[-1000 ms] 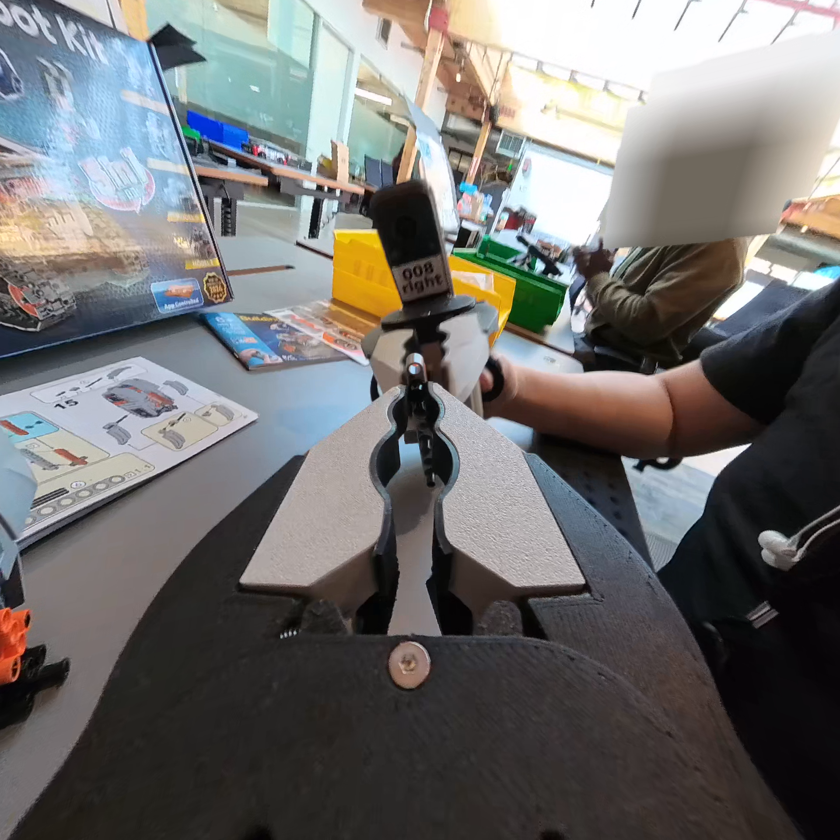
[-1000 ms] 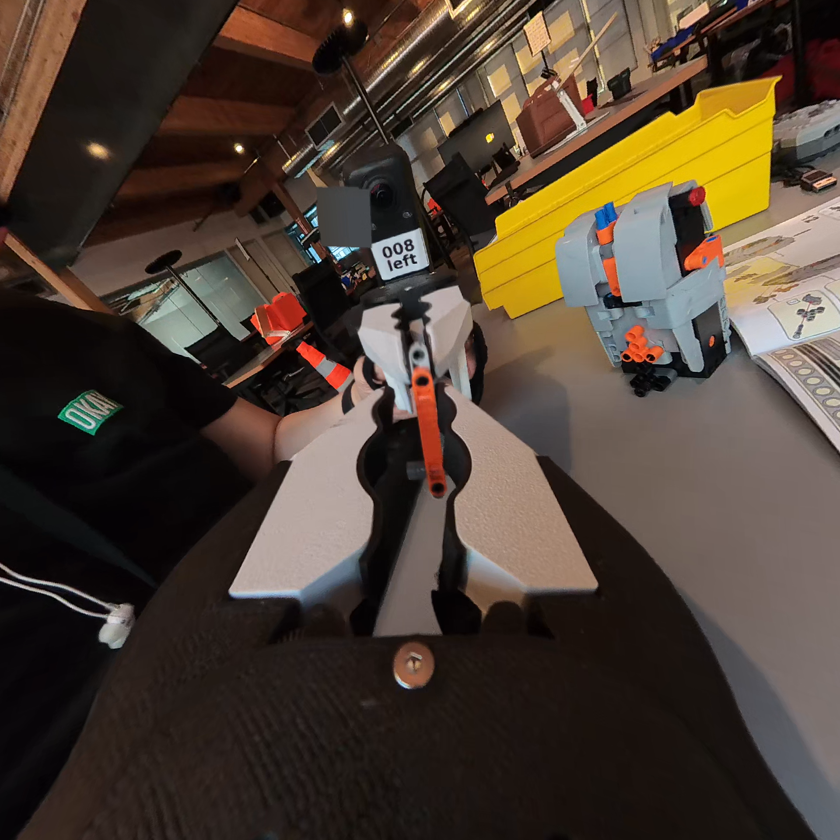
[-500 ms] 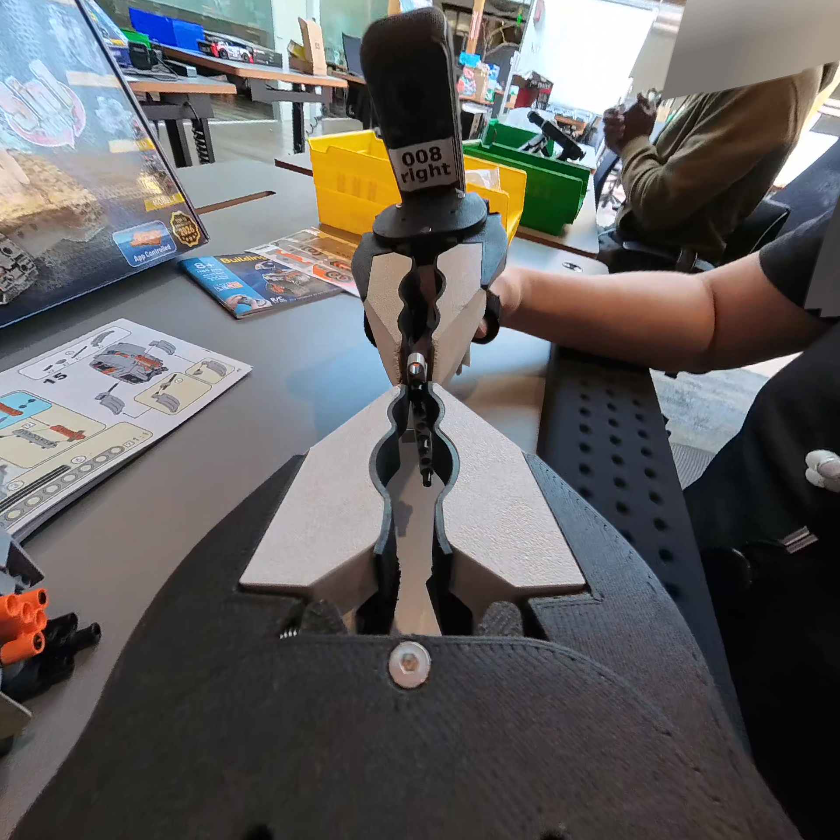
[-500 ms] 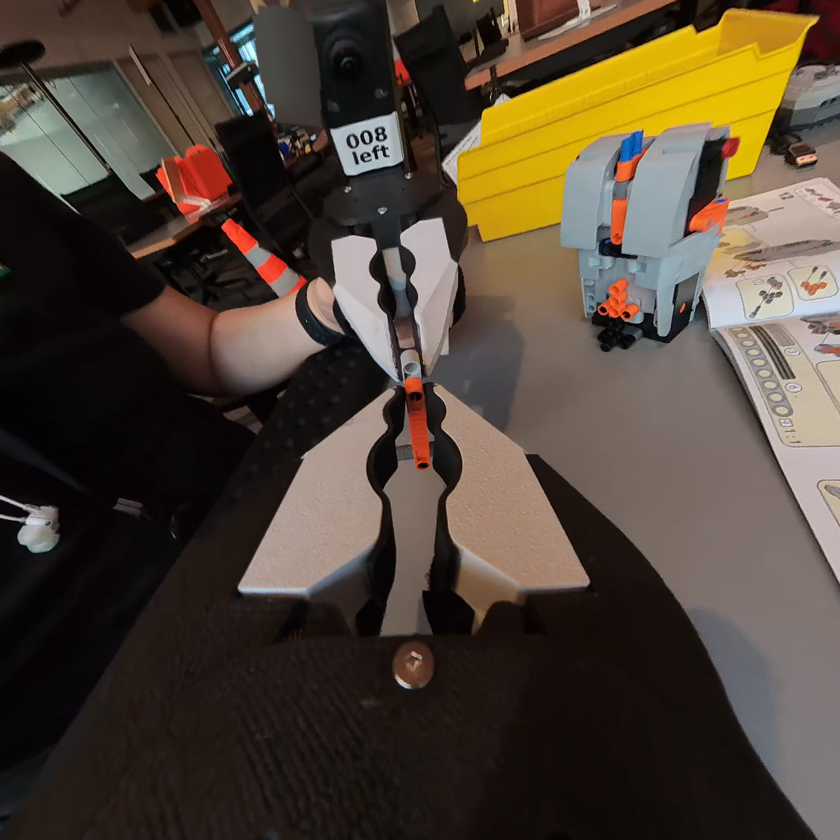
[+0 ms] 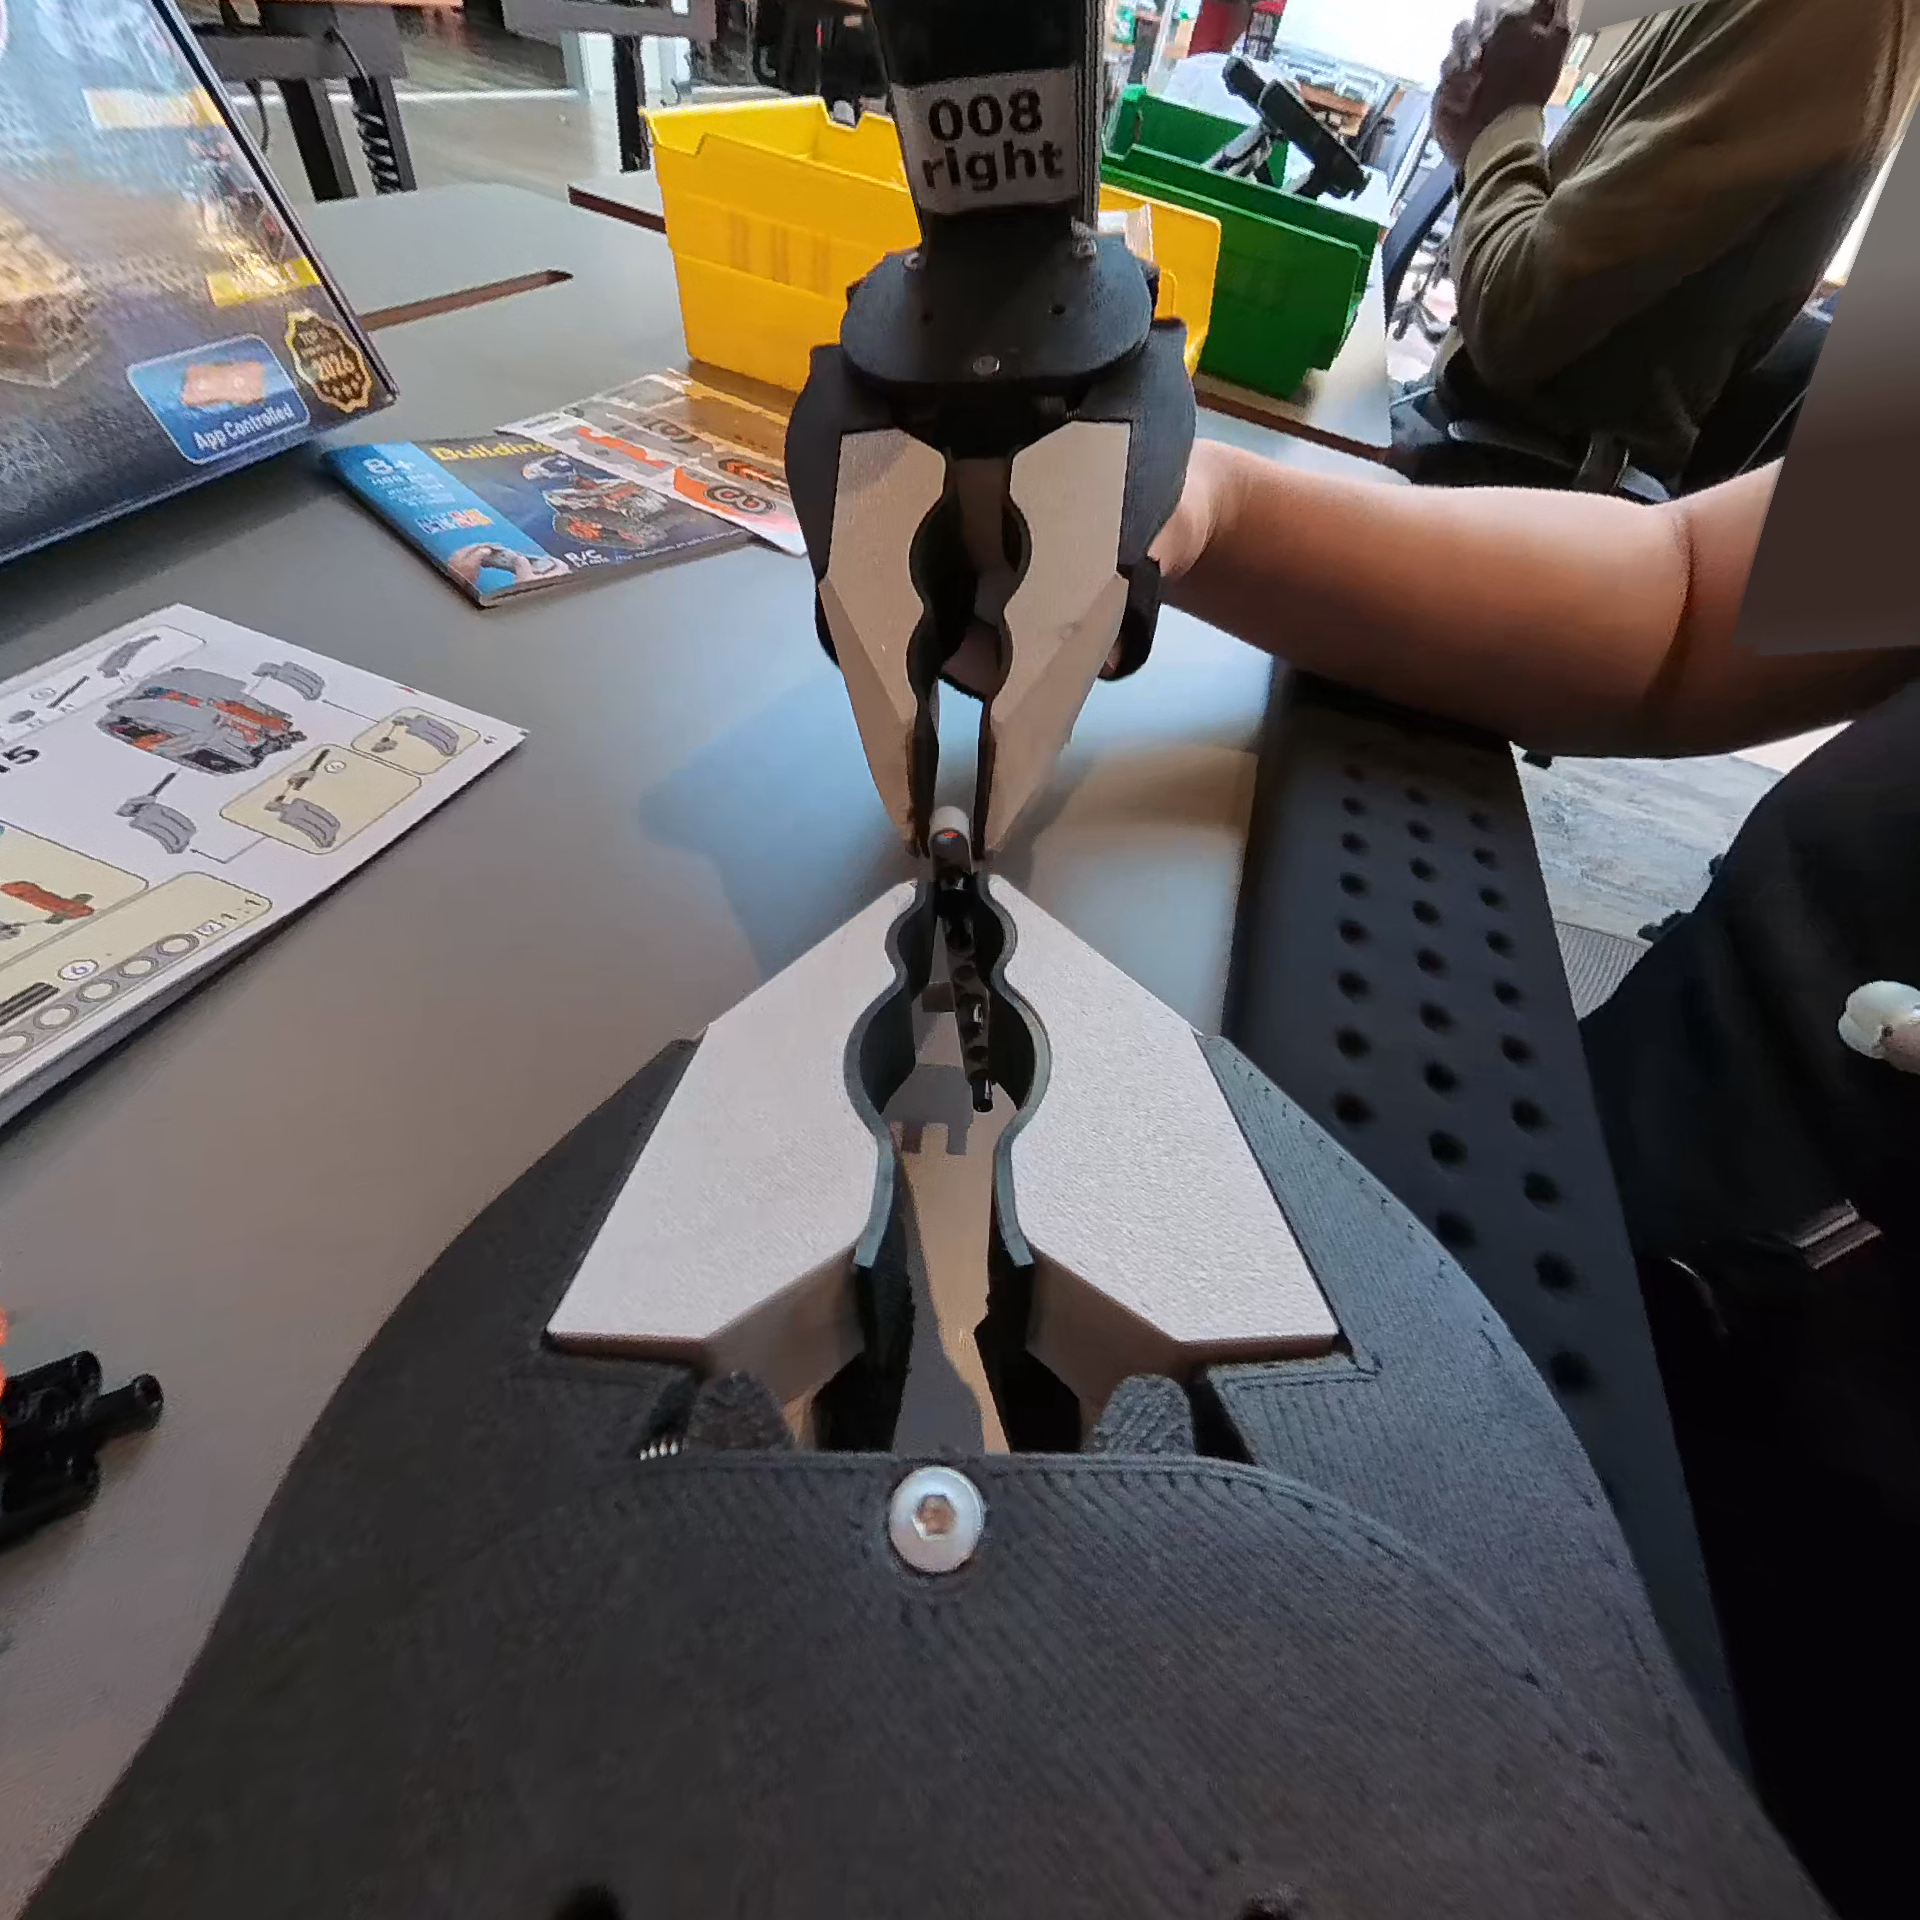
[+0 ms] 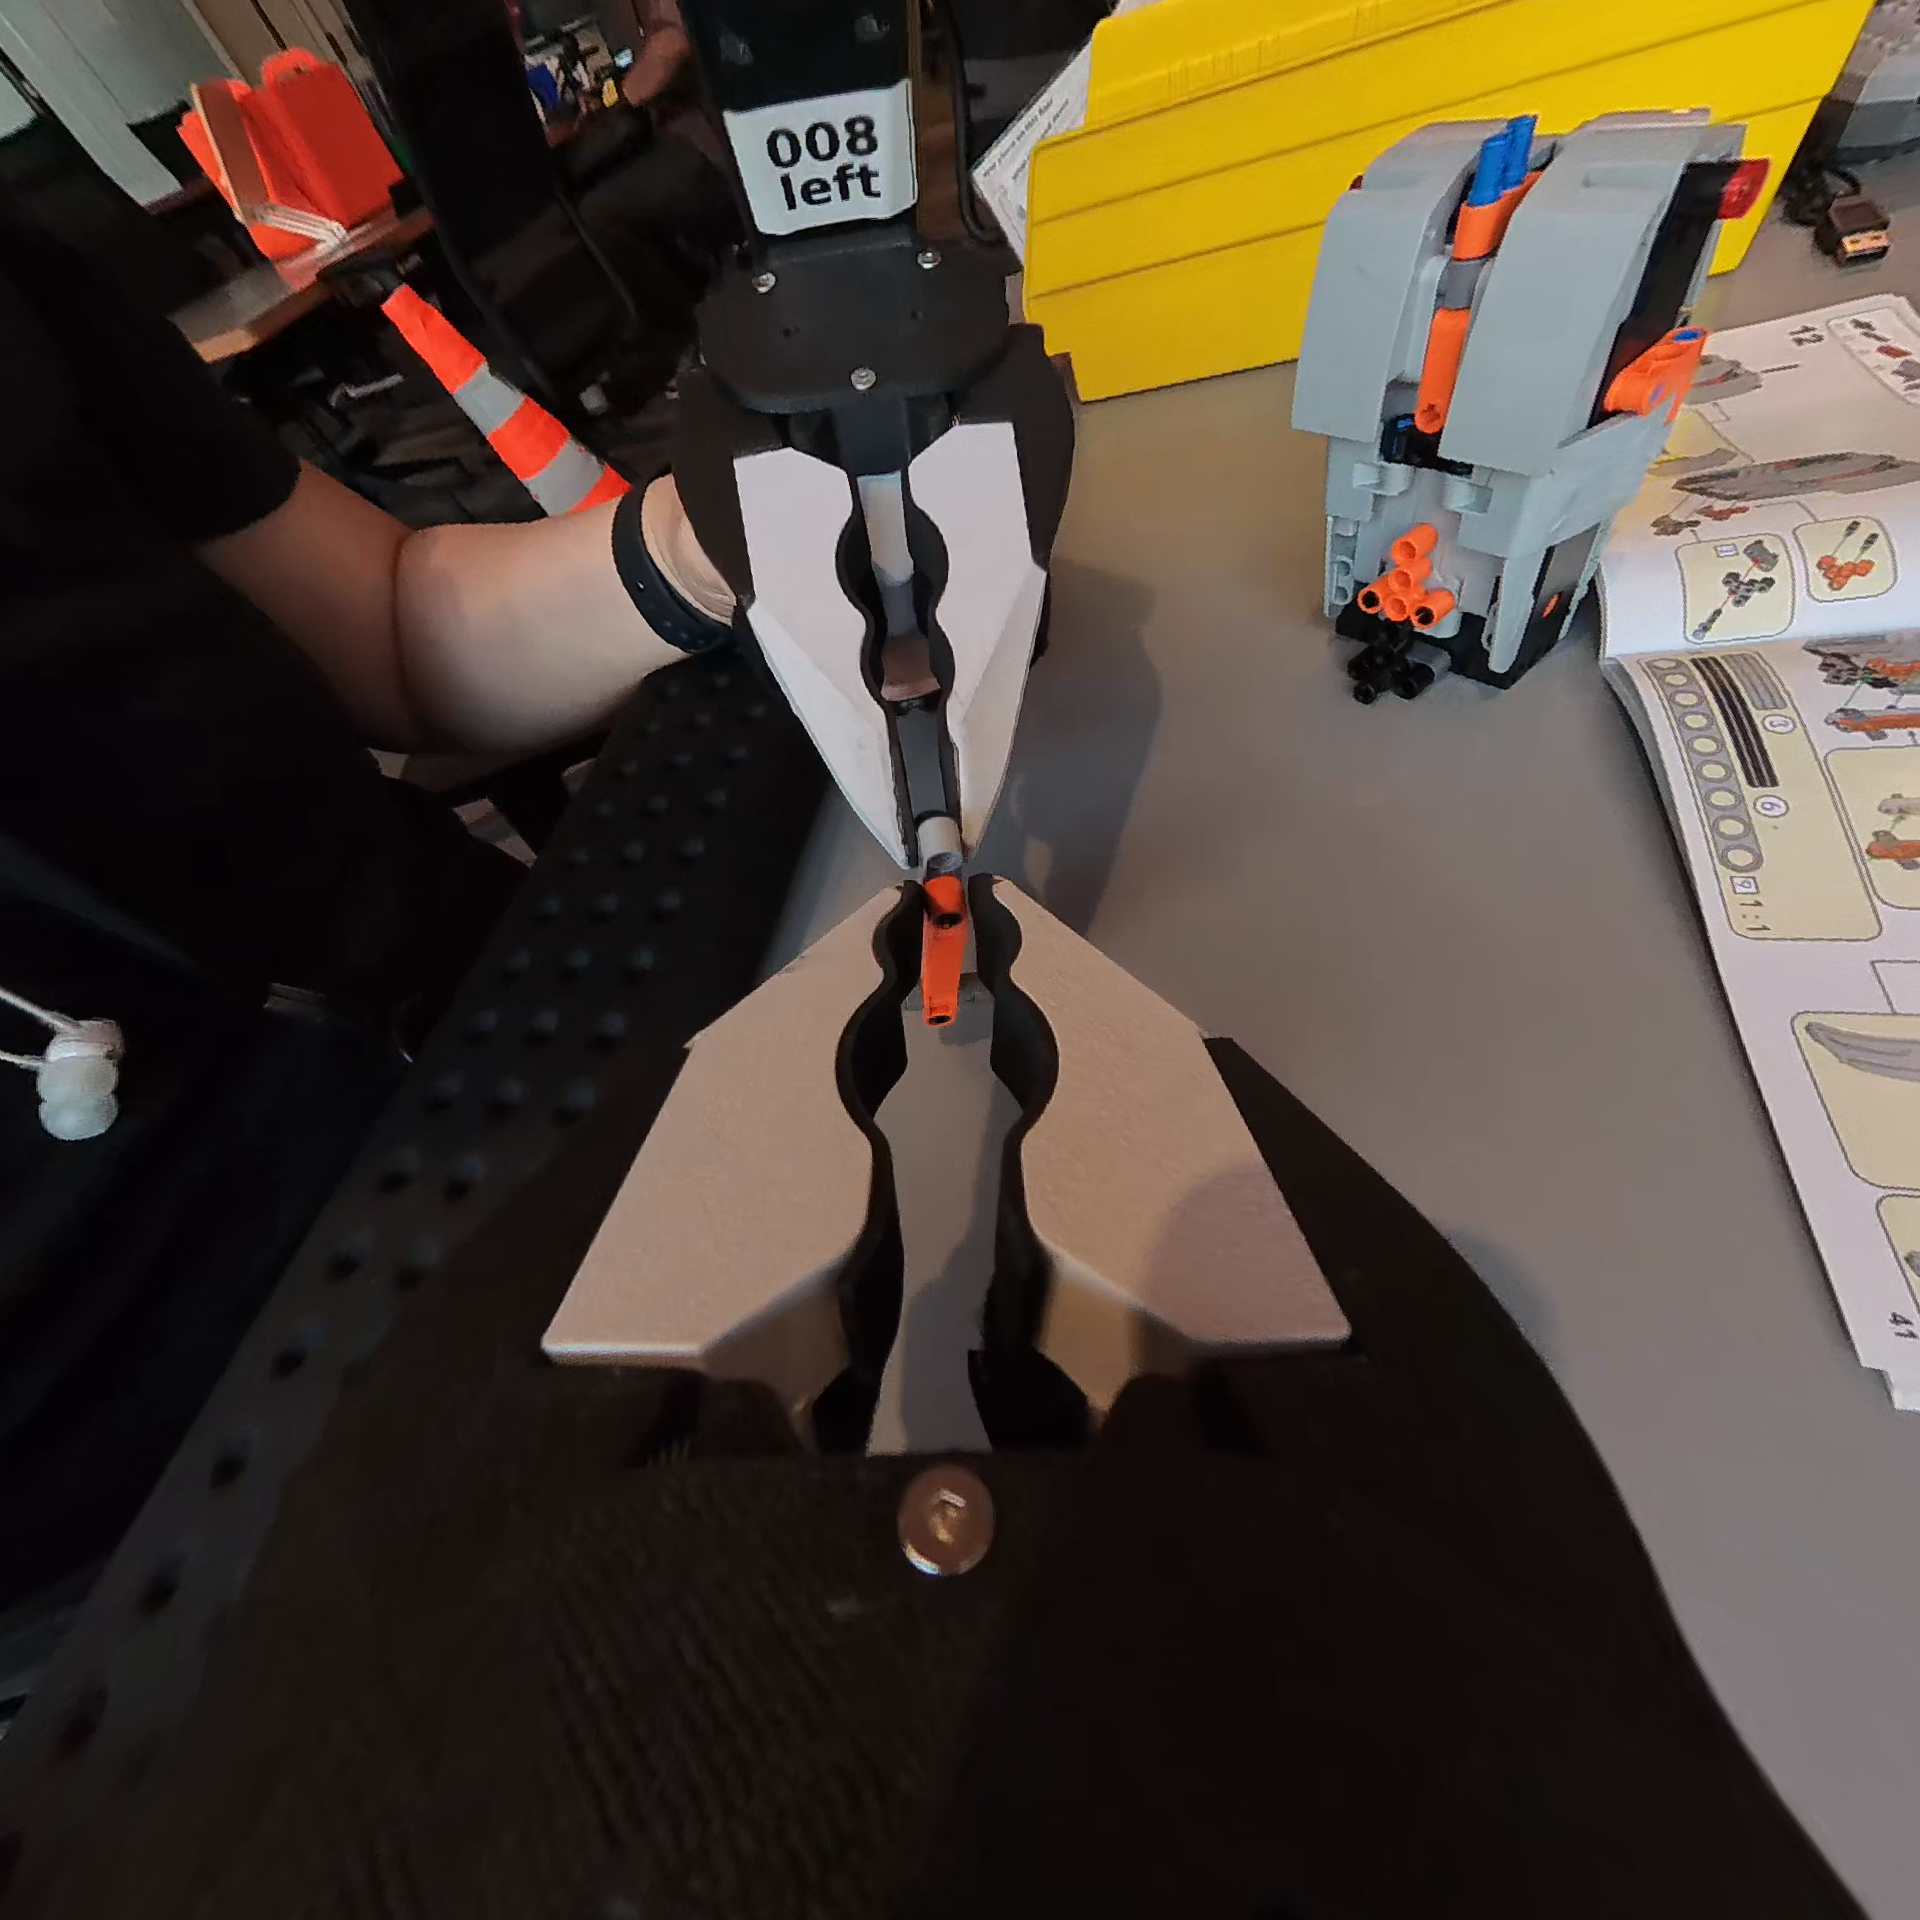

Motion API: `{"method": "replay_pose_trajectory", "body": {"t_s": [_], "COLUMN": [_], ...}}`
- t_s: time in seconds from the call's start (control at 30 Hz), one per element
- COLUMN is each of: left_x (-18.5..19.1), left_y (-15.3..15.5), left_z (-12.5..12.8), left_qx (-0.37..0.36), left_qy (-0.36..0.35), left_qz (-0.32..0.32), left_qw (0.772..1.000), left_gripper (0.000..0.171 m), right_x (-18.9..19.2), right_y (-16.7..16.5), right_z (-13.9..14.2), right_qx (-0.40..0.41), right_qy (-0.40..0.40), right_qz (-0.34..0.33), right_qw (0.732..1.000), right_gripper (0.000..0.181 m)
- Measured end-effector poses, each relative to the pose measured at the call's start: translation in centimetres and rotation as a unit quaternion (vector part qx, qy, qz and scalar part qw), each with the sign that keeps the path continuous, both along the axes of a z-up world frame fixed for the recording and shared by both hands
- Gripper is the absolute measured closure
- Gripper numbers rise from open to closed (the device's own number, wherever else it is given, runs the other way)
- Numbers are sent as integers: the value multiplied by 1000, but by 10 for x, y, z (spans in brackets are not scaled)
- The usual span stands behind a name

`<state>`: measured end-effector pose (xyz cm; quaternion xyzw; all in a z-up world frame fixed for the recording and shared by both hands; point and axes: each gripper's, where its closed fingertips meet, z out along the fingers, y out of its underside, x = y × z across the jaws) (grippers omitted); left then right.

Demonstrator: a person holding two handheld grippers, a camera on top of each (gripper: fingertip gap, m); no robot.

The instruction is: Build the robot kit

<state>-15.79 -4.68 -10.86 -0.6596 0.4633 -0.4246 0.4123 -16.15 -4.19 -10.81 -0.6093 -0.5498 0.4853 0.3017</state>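
Note:
My left gripper (image 5: 951, 899) is shut on a black beam with holes (image 5: 964, 987), which carries a light grey pin (image 5: 948, 831) at its front end. My right gripper (image 6: 940, 909) is shut on a short orange piece (image 6: 943, 961). The two grippers face each other tip to tip, a little above the grey table (image 6: 1351, 935). The pin (image 6: 940, 836) touches the front end of the orange piece. In the left wrist view the orange piece is hidden between the right gripper's fingers (image 5: 1049, 665).
A grey and orange brick model (image 6: 1496, 416) stands before a yellow bin (image 6: 1351, 156). Open instruction booklets (image 5: 208, 810) lie on the table, beside a big box (image 5: 125, 260). Loose black pins (image 5: 62, 1423) lie left. A black perforated strip (image 5: 1403, 987) lines the table's edge. A seated person (image 5: 1610, 208) is behind.
Both grippers have tilted down toward the table and stayed tip to tip. Each shows larger in the other's view. Both still hold their pieces.

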Motion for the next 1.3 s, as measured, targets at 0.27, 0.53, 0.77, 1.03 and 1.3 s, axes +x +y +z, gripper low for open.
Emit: {"method": "replay_pose_trajectory", "body": {"t_s": [0.27,0.53,0.77,1.03,1.3], "left_x": [-4,-5,-7,-6,-13], "left_y": [-7,-8,-2,12,19], "left_z": [-12,-10,-15,-13,-6], "left_qx": [-18,-54,-64,-92,-132], "left_qy": [16,2,37,5,-29], "left_qz": [-13,-20,-69,-59,-51], "left_qw": [1000,998,995,994,990], "left_gripper": [167,166,166,166,166], "right_x": [-10,-13,-13,-12,-14], "right_y": [-8,-9,-2,12,19], "right_z": [-8,-5,-7,-7,-5], "right_qx": [-21,-3,-25,-74,-104], "right_qy": [-6,-4,1,26,47], "right_qz": [16,9,0,-11,-17], "right_qw": [1000,1000,1000,997,993], "right_gripper": [172,174,175,175,175]}}
